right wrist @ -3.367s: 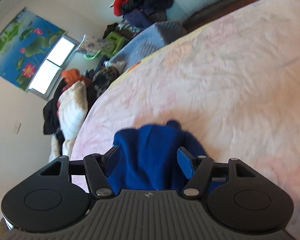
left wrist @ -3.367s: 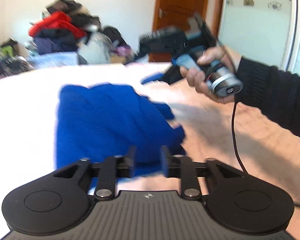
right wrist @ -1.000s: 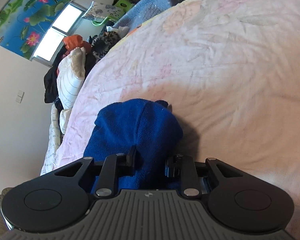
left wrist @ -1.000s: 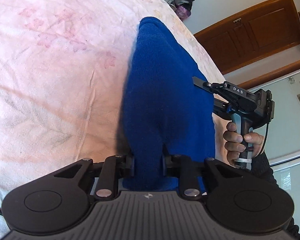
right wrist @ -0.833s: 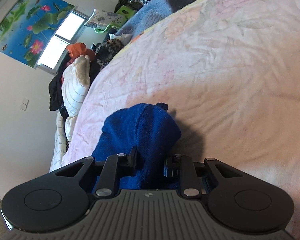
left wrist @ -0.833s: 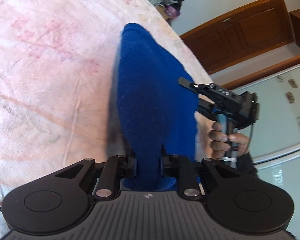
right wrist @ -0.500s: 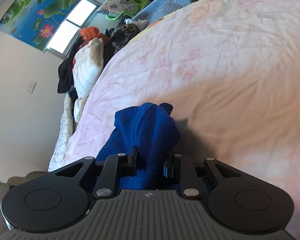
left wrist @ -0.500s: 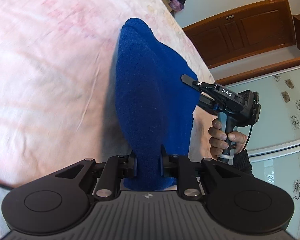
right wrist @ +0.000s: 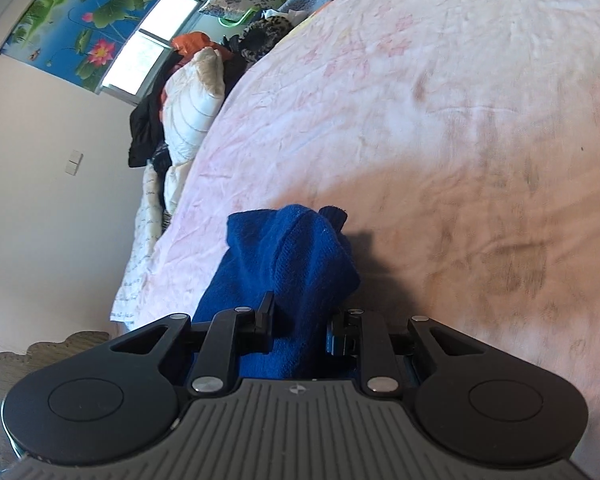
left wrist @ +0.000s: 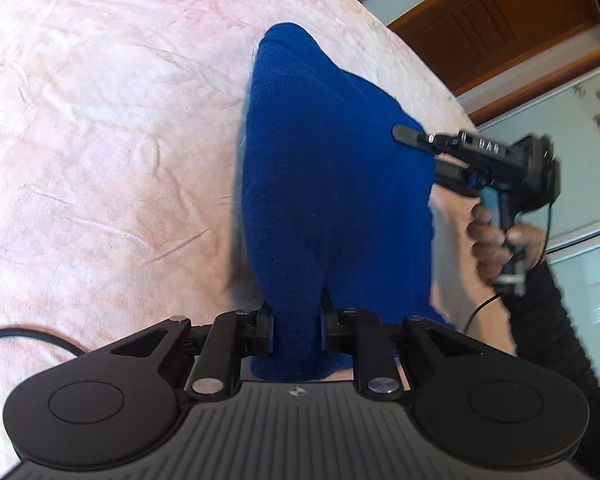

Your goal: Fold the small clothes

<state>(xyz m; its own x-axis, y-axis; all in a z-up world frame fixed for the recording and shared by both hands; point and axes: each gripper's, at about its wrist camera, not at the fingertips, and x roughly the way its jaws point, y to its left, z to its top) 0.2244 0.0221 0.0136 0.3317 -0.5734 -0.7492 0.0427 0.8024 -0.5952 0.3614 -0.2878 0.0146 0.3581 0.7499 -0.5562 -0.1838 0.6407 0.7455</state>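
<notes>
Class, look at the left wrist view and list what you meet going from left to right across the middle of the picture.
Pale pink floral bedsheet → bright blue knitted garment → black handheld right gripper → the hand holding its handle → black ribbed sleeve.

My left gripper [left wrist: 296, 330] is clamped, tilted downward. My right gripper [right wrist: 300, 330] is clamped too; a dark-sleeved hand [left wrist: 500, 246] grips its handle.

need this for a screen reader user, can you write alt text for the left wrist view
The left tool is clamped on a blue knit garment held up over a pink flowered bedsheet. At right, a hand in a black sleeve holds the right tool against the garment's far edge; a brown wooden door stands behind.
</notes>
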